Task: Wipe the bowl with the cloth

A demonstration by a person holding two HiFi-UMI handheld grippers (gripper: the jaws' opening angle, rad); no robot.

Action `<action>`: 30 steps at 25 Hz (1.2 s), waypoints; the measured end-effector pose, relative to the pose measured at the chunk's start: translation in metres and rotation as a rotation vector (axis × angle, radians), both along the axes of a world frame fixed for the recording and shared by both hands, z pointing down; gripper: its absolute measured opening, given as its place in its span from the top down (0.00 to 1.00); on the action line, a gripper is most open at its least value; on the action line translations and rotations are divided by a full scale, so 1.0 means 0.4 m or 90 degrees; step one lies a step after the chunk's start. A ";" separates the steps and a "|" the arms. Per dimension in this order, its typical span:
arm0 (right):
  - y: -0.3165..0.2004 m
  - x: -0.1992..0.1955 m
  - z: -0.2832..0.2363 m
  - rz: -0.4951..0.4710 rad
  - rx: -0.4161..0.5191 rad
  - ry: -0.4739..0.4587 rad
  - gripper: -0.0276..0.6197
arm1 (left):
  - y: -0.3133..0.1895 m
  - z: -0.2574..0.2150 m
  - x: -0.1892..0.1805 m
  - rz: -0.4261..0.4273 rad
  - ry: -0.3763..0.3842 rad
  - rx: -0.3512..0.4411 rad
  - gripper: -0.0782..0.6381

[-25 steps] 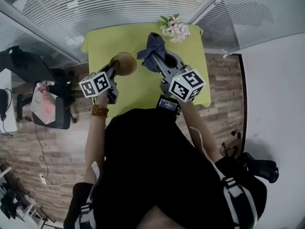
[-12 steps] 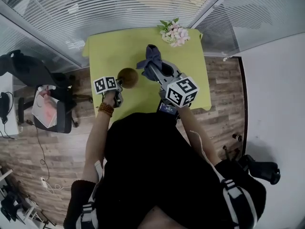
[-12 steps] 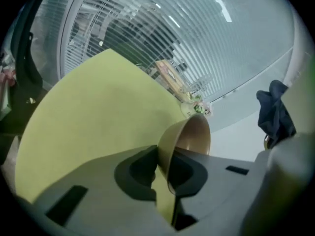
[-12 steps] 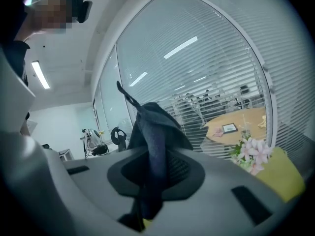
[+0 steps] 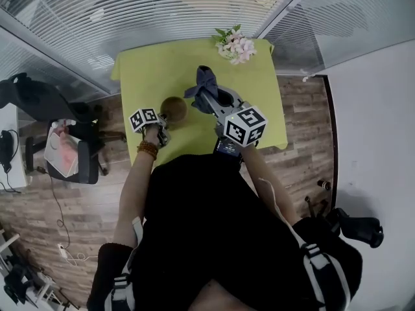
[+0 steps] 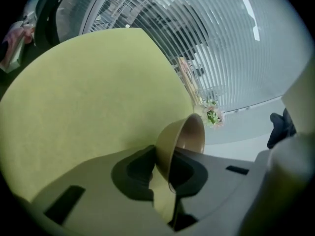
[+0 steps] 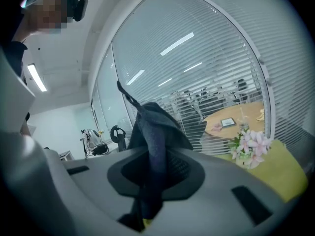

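My left gripper (image 5: 163, 118) is shut on the rim of a tan bowl (image 5: 174, 108), held tilted above the yellow-green table (image 5: 149, 70). In the left gripper view the bowl (image 6: 179, 141) stands on edge between the jaws, its opening turned to the right. My right gripper (image 5: 209, 100) is shut on a dark blue cloth (image 5: 202, 83), which sticks up just right of the bowl without touching it. In the right gripper view the cloth (image 7: 153, 132) rises from between the jaws and folds over their tips.
A bunch of pink and white flowers (image 5: 235, 44) lies at the table's far right corner. Glass walls with blinds (image 5: 97, 11) close the far side. A chair with dark clothing (image 5: 71, 154) stands on the wooden floor to the left.
Both grippers have drawn back toward the person and a little lower. The bowl and the cloth came with them and now sit closer together over the table's near half.
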State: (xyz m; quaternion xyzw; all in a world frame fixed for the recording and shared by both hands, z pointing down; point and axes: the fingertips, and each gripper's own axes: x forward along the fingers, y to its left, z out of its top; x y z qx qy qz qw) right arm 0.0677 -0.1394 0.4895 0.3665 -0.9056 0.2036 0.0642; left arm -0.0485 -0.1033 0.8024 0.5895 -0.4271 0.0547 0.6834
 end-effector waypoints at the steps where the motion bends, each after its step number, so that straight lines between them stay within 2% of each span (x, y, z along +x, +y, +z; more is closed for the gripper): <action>1: -0.001 0.000 0.002 0.001 -0.002 -0.001 0.89 | 0.001 0.002 -0.002 -0.008 0.007 -0.002 0.85; 4: -0.004 -0.001 0.004 0.001 -0.003 -0.002 0.89 | 0.004 0.006 -0.004 -0.027 0.028 -0.007 0.82; 7: -0.006 0.000 0.007 -0.001 -0.005 -0.003 0.89 | 0.009 0.007 -0.005 -0.029 0.039 -0.008 0.70; 9: -0.006 -0.002 0.007 -0.002 -0.005 -0.004 0.89 | 0.015 0.004 -0.011 -0.028 0.039 -0.005 0.69; 12: -0.008 -0.004 0.004 -0.005 -0.003 -0.003 0.89 | 0.019 -0.016 -0.027 -0.008 0.010 0.020 0.66; 15: -0.009 -0.005 0.000 -0.007 0.000 -0.002 0.89 | 0.009 -0.059 -0.059 0.011 -0.040 0.071 0.63; 18: -0.009 -0.004 0.001 -0.008 0.005 0.004 0.89 | -0.030 -0.146 -0.111 -0.029 -0.086 0.155 0.63; 21: -0.016 -0.012 -0.006 -0.012 0.018 0.011 0.89 | -0.090 -0.285 -0.154 -0.061 -0.139 0.265 0.63; 26: -0.031 -0.038 -0.043 -0.020 0.066 0.022 0.89 | -0.160 -0.581 -0.200 -0.072 -0.310 0.491 0.67; 30: -0.052 -0.058 -0.080 -0.011 0.121 0.035 0.89 | -0.165 -0.777 -0.194 -0.071 -0.440 0.632 0.76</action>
